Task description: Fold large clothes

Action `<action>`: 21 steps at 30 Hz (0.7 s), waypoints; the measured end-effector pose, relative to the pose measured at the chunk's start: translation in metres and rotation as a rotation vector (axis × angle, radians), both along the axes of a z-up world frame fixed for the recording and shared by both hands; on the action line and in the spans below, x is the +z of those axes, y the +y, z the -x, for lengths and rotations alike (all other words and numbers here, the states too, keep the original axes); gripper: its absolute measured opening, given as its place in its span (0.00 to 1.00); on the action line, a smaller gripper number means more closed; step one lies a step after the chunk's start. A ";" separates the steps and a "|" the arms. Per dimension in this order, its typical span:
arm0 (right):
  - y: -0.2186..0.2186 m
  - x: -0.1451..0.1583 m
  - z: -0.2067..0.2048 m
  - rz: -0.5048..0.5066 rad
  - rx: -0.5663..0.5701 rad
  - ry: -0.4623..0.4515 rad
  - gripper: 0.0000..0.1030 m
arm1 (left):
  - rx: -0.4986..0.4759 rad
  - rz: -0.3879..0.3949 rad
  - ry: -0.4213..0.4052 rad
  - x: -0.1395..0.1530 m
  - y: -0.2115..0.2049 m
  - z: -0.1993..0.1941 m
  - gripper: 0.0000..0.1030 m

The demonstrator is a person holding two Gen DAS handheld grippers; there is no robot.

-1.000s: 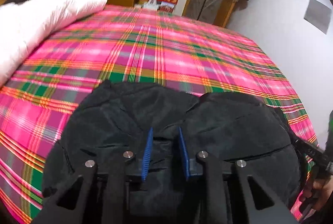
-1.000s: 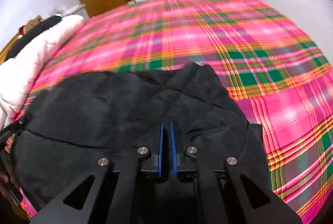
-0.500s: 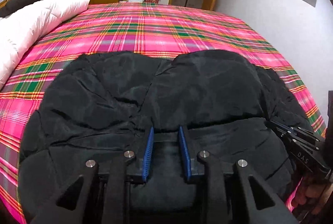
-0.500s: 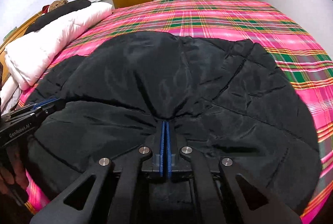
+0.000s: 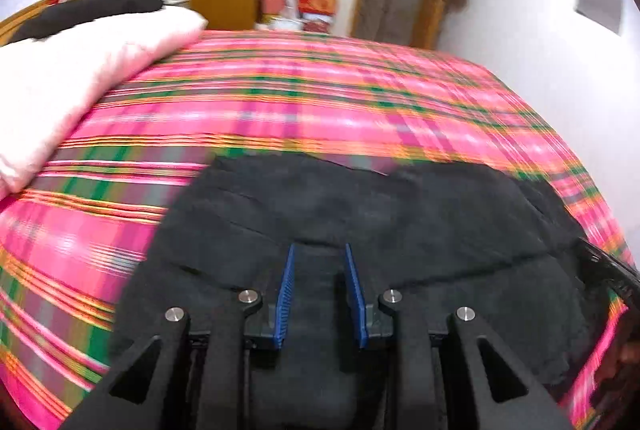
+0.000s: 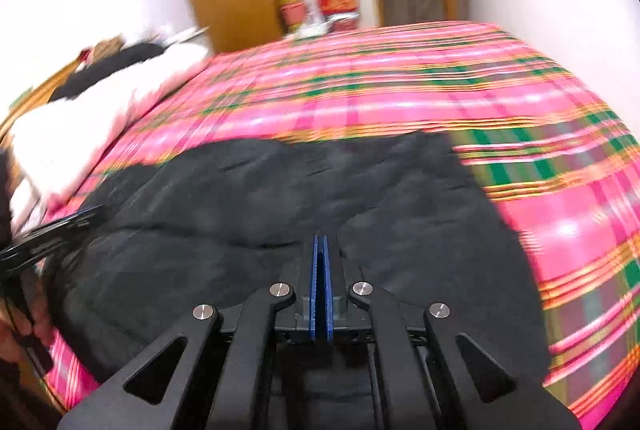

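While both views are blurred, my right gripper [image 6: 320, 254] at the bottom centre of its frame has its blue ribbed pads pinched together on a fold of the black quilted padded jacket [image 6: 260, 214]. My left gripper [image 5: 320, 262] holds its pads a little apart, with a bunched ridge of jacket between them. One jacket lies in the lower half of each frame on the pink plaid bedcover [image 5: 320, 102]. Farther off, upper left, sits one white puffy duvet [image 5: 68, 70].
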State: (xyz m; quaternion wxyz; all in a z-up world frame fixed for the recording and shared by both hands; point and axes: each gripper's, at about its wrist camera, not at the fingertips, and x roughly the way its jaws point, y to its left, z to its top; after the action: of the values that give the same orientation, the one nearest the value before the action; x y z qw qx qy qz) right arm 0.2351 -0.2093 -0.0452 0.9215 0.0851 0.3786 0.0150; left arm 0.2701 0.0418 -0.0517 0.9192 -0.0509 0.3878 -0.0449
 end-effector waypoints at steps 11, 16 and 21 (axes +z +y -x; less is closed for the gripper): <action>-0.031 -0.057 -0.017 0.006 -0.046 0.075 0.00 | 0.064 -0.033 0.044 -0.052 0.017 -0.023 0.27; -0.031 -0.043 -0.026 0.002 -0.054 0.122 0.00 | 0.087 -0.071 0.059 -0.045 0.011 -0.030 0.27; -0.014 0.009 -0.033 -0.053 -0.001 0.035 0.03 | 0.040 0.028 -0.012 -0.004 0.009 -0.037 0.27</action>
State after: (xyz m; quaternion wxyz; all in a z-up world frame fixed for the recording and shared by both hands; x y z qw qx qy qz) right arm 0.2683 -0.2230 -0.0364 0.9121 0.1101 0.3943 0.0230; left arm 0.3067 0.0506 -0.0561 0.9215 -0.0715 0.3803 -0.0321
